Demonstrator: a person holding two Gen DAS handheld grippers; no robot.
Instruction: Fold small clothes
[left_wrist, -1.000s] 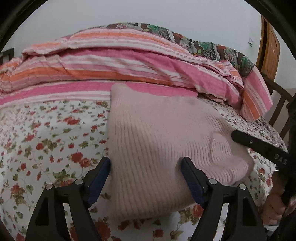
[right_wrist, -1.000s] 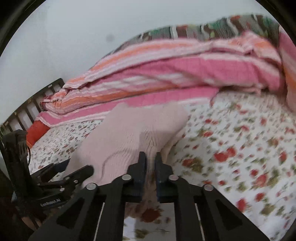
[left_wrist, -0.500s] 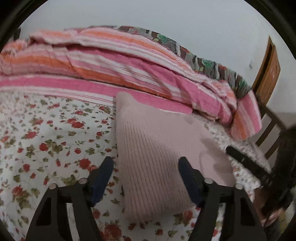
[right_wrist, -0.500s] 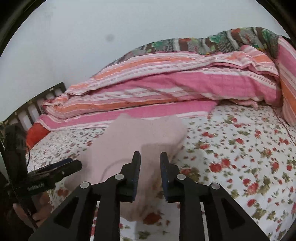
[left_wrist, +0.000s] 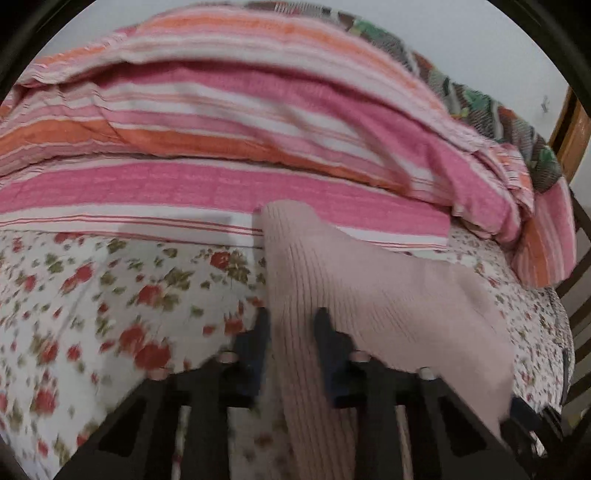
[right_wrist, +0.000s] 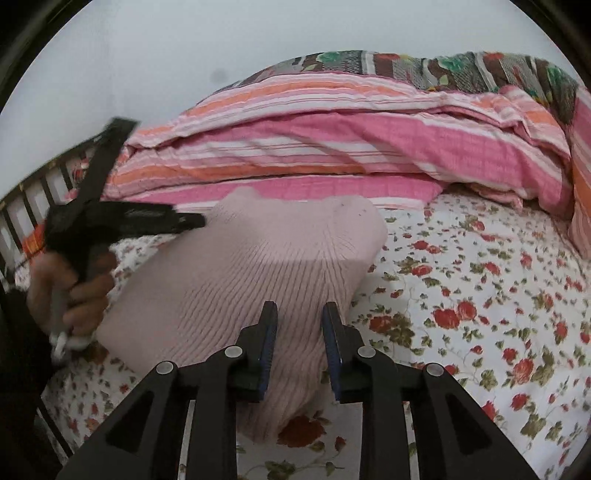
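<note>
A pale pink ribbed knit garment (right_wrist: 258, 266) lies folded on the floral bedsheet (right_wrist: 480, 295). In the left wrist view the garment (left_wrist: 369, 295) has its left edge lifted and running between the fingers of my left gripper (left_wrist: 291, 325), which is shut on it; this view is blurred. My right gripper (right_wrist: 300, 325) is open, its fingers over the near end of the garment. The left gripper also shows in the right wrist view (right_wrist: 184, 221), raised at the garment's left side, with the hand that holds it.
A heaped pink, orange and white striped quilt (right_wrist: 332, 147) lies along the back of the bed, with a patterned blanket (right_wrist: 443, 70) on top. A dark slatted bed frame (right_wrist: 33, 199) stands at the left, a wooden chair (left_wrist: 569, 129) at the right.
My left gripper has narrowed from wide open and closed on the garment's left edge, lifting it. My right gripper has opened from shut and stays over the near end.
</note>
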